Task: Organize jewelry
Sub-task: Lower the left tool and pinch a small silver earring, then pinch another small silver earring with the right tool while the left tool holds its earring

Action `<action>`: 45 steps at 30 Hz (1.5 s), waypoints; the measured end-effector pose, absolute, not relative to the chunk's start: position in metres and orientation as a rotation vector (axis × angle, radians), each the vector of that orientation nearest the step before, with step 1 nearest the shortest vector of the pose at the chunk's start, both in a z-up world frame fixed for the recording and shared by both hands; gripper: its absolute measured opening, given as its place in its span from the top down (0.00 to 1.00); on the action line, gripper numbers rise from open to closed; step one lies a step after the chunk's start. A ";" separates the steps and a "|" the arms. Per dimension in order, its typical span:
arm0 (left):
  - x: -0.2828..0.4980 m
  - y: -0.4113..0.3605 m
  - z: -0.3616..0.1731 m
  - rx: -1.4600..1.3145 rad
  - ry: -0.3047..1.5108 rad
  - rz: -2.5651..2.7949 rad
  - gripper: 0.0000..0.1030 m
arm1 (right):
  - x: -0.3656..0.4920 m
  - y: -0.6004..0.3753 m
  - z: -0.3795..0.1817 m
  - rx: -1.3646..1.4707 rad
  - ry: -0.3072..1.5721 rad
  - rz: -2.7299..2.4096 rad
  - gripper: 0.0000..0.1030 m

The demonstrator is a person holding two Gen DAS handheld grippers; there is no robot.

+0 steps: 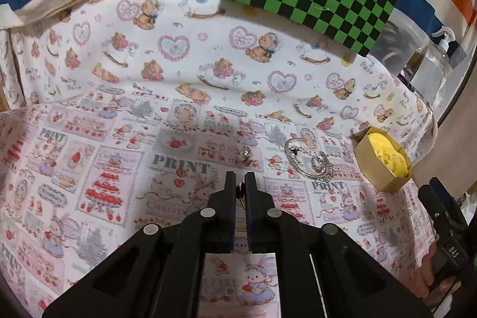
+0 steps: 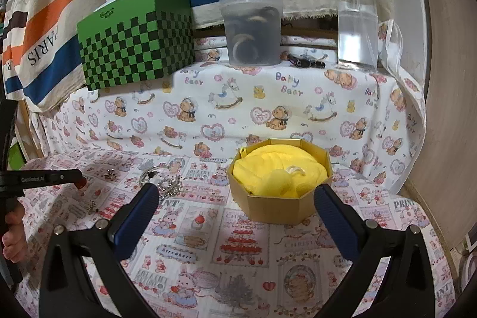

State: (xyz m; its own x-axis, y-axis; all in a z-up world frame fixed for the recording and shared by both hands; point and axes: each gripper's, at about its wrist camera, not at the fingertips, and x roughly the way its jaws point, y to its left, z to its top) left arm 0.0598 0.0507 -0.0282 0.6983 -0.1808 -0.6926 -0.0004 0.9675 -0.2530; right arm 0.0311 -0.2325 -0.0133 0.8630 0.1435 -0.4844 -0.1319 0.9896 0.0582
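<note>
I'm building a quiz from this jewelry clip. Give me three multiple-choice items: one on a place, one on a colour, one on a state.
1. Where is the clear spray bottle?
A. On the raised ledge at the back
B. Inside the box
C. Beside the bracelet

2. What colour is the cloth lining the octagonal box?
A. Blue
B. Yellow
C. Green

3. How do the claws stand?
A. Both shut
B. Both open
C. Left claw closed on a small ring, right claw open

Answers: 1 A, it stands by the tub. 2 B, yellow fills the box. 3 C, left fingers nearly meet; right are wide apart.
</note>
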 end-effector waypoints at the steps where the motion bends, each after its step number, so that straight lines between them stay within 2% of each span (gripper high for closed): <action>1: 0.059 0.050 -0.028 -0.234 0.787 -0.088 0.96 | 0.031 -0.233 -0.014 0.029 0.511 0.146 0.00; 13: 0.052 0.084 -0.021 -0.305 0.751 -0.026 0.96 | 0.034 -0.213 0.006 0.045 0.549 0.246 0.00; 25: 0.059 0.117 -0.024 -0.318 0.737 0.096 0.96 | 0.096 -0.089 -0.003 -0.048 0.745 0.364 0.01; 32: 0.060 0.129 -0.019 -0.324 0.722 0.146 0.96 | 0.124 -0.042 -0.029 -0.071 0.853 0.389 0.24; 34: 0.058 0.130 -0.015 -0.317 0.707 0.165 0.96 | 0.130 -0.035 -0.035 -0.065 0.879 0.399 0.34; 41: 0.045 0.127 0.003 -0.293 0.623 0.187 0.96 | 0.138 -0.014 -0.051 -0.087 0.929 0.410 0.54; 44: 0.045 0.127 0.003 -0.293 0.623 0.185 0.96 | 0.142 -0.008 -0.061 -0.101 0.953 0.405 0.65; 45: 0.045 0.127 0.003 -0.295 0.628 0.183 0.96 | 0.142 -0.007 -0.064 -0.103 0.960 0.403 0.72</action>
State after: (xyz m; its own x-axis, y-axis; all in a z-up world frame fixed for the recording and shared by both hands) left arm 0.0452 0.1269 0.0028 0.7952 0.0789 -0.6012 -0.2561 0.9424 -0.2150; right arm 0.1425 -0.0070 -0.0635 0.5059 0.2879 -0.8131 -0.3783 0.9212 0.0908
